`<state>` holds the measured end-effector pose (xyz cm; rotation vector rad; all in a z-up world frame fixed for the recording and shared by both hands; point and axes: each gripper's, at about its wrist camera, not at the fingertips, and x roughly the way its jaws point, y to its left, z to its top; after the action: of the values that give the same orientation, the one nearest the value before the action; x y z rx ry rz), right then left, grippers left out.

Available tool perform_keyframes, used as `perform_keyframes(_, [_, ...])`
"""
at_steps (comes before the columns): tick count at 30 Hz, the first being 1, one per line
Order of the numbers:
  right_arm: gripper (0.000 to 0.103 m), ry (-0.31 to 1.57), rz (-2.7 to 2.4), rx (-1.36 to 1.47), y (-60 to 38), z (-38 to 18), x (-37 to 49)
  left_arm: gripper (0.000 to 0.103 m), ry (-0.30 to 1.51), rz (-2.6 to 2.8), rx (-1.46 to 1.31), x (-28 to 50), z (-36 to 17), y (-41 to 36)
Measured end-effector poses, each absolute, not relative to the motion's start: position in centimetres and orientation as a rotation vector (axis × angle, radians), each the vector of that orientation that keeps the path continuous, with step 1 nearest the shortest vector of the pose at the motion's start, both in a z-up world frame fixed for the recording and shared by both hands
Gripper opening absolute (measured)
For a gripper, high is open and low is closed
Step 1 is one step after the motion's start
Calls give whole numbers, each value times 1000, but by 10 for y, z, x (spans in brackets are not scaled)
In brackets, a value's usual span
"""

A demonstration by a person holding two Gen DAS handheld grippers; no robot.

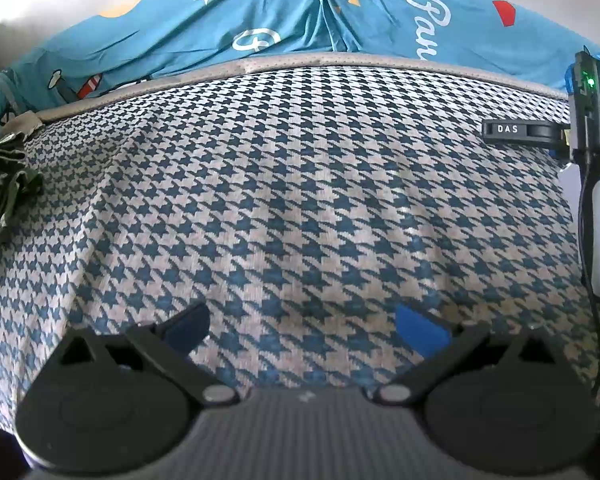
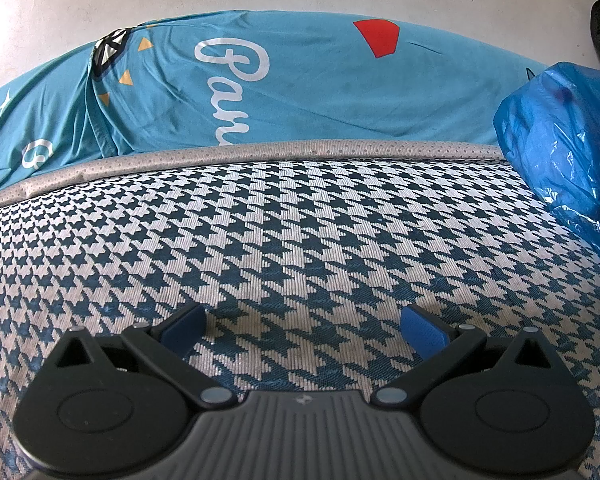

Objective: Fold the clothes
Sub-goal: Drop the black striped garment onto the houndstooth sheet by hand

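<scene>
A crumpled green-and-white patterned garment (image 1: pixel 4 184) lies bunched at the far left edge of the blue-and-white houndstooth woven cover (image 1: pixel 292 200), well apart from both grippers. Beyond the cover's grey dotted border strip (image 1: pixel 260 65), a turquoise printed sheet with white script lettering and a red patch (image 2: pixel 300 92) drapes across the back. A wrinkled blue plastic bag (image 2: pixel 568 148) sits on the cover's right side, near the right gripper (image 2: pixel 304 330). The left gripper (image 1: pixel 302 326) hangs tilted down over bare houndstooth, its blue pads wide apart with nothing between them. The right gripper's jaws are likewise spread and empty; its black body shows at the right edge of the left wrist view.
</scene>
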<state>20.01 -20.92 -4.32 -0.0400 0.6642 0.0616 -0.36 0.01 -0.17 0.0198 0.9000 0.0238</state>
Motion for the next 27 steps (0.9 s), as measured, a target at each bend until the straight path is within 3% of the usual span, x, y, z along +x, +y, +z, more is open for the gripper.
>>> perform_keyframes(27, [103,664,62,-40,-209,-44,200,103,964,115,-11,20,-12,-3])
